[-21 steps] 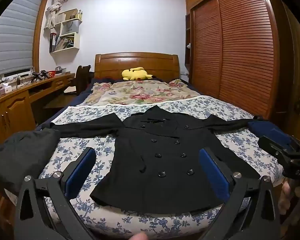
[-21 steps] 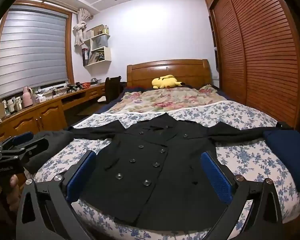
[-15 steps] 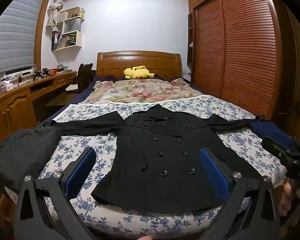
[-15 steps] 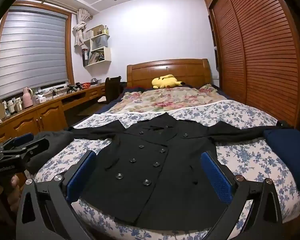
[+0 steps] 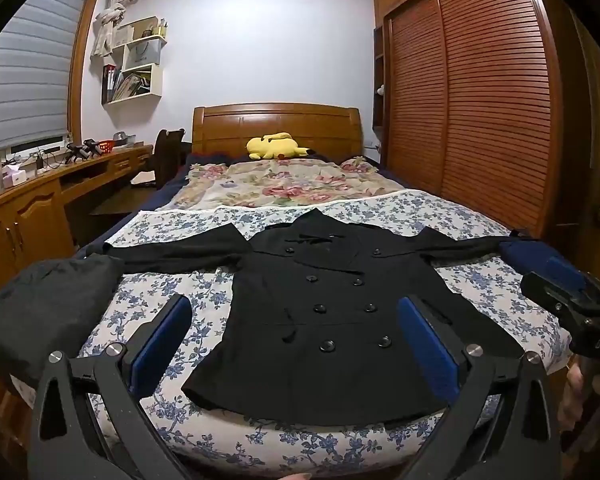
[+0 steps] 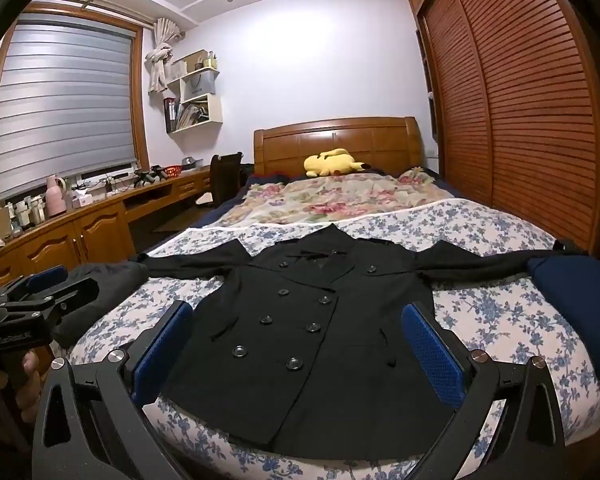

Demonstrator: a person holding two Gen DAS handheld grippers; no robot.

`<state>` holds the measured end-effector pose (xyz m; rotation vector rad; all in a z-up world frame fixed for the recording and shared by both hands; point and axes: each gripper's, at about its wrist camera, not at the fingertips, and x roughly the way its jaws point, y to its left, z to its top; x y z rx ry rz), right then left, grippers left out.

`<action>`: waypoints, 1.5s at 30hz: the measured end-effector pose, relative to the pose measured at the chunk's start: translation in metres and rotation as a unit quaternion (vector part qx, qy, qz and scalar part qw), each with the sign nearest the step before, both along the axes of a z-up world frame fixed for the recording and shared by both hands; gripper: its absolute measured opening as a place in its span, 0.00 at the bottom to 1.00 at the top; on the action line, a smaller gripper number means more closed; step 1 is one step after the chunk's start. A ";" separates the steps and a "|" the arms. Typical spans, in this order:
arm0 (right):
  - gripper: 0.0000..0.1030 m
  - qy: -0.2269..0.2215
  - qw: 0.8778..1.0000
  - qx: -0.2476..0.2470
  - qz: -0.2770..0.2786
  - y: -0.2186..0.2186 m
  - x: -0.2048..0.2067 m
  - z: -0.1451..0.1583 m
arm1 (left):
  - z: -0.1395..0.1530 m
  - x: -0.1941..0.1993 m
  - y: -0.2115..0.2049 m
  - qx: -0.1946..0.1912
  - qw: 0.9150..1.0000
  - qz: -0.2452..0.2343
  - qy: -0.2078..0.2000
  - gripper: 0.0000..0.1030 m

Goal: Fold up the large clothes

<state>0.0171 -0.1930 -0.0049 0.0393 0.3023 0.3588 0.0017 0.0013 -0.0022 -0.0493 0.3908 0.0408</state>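
A black double-breasted coat (image 5: 332,320) lies flat, front up, on the blue-flowered bedsheet (image 5: 204,292), sleeves spread to both sides. It also shows in the right wrist view (image 6: 316,332). My left gripper (image 5: 296,344) is open and empty, held above the foot of the bed over the coat's hem. My right gripper (image 6: 300,352) is open and empty, also above the hem. The right gripper shows at the right edge of the left wrist view (image 5: 572,312); the left gripper shows at the left edge of the right wrist view (image 6: 32,304).
A dark grey folded garment (image 5: 44,308) lies at the bed's left corner and a navy folded one (image 6: 580,304) at the right. A flowered quilt (image 5: 284,188) and yellow plush toy (image 5: 276,146) lie toward the headboard. A wooden desk (image 5: 40,200) runs left; a slatted wardrobe (image 5: 480,112) stands right.
Both grippers have shifted only slightly; the view has drifted a little. The coat has not moved and both grippers stay open.
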 end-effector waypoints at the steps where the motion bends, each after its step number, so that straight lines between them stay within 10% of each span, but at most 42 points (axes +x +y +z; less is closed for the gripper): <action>1: 1.00 0.000 1.000 0.001 0.000 0.000 0.000 0.000 | 0.000 0.000 0.000 0.000 1.000 -0.001 -0.001 1.00; 45: 1.00 0.006 1.000 0.006 0.003 0.001 -0.001 -0.001 | 0.011 -0.011 -0.010 0.008 1.000 -0.010 -0.014 1.00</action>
